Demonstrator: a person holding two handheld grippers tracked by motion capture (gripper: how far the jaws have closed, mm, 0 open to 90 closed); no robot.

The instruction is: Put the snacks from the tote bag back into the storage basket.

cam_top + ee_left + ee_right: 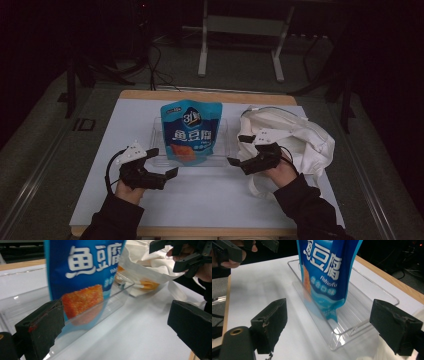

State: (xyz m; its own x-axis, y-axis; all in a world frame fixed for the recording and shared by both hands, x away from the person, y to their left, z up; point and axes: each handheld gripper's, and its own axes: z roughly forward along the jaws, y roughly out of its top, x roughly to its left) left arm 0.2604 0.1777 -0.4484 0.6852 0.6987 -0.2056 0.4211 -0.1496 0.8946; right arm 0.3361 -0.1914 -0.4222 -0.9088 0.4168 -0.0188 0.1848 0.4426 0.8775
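A blue snack pouch (pixel 190 130) with white lettering stands upright in a clear plastic tray (pixel 156 145) at the middle of the table. My left gripper (pixel 162 162) hovers open just in front of the tray's left corner. In the left gripper view its jaws frame the pouch (pixel 85 272) and the tray rim (pixel 117 293) close ahead. My right gripper (pixel 239 150) is open beside the tray's right end. In the right gripper view the pouch (pixel 327 272) and the tray (pixel 362 302) lie between its spread jaws, a little farther off. Neither gripper holds anything.
A white cloth bag (pixel 295 135) lies crumpled at the right, just behind the right hand. The white table top (pixel 200 200) has a wooden edge at the back. Beyond the table, a metal stand (pixel 240 45) and cables sit on the dark floor.
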